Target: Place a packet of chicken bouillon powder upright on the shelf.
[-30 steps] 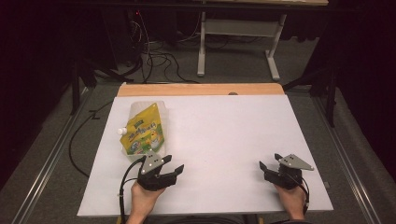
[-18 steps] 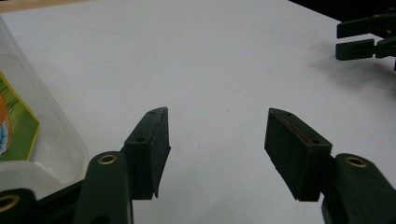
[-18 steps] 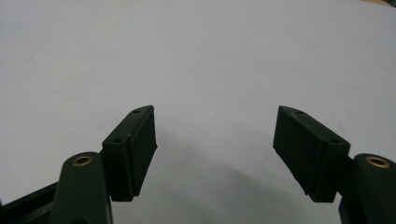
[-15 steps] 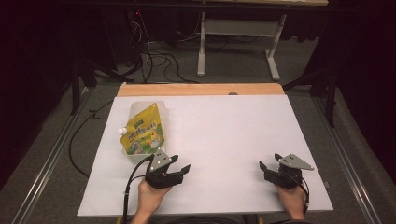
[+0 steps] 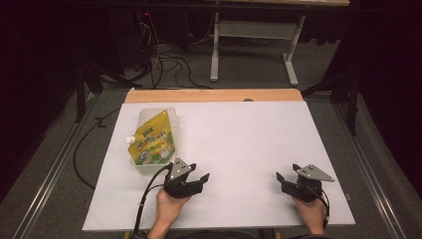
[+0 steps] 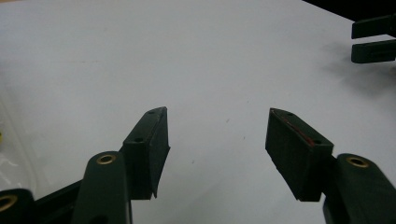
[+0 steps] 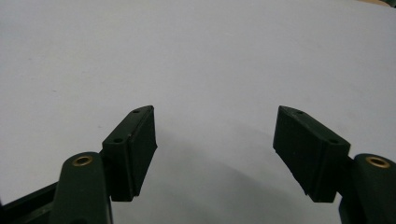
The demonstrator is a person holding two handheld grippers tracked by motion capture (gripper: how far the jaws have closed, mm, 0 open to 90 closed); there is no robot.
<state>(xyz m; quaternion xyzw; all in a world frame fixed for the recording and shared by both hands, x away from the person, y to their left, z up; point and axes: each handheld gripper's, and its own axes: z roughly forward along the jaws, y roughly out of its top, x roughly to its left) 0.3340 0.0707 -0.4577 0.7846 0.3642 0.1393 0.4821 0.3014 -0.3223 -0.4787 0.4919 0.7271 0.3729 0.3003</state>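
Left gripper point(image 5: 200, 178) wide open, empty, just beside pouch point(image 5: 152, 141); right gripper point(image 5: 287, 175) apparently likewise open.

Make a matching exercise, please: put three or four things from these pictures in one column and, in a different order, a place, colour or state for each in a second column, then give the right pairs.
Things:
1. pouch
2. left gripper
3. right gripper
4. wooden strip

Descriptions:
A. runs along the far edge of the table
B. open and empty, at the near right of the white table
C. yellow, lying flat at the far left, white cap pointing left
D. open and empty, just near of the pouch

Pairs: 1-C, 2-D, 3-B, 4-A
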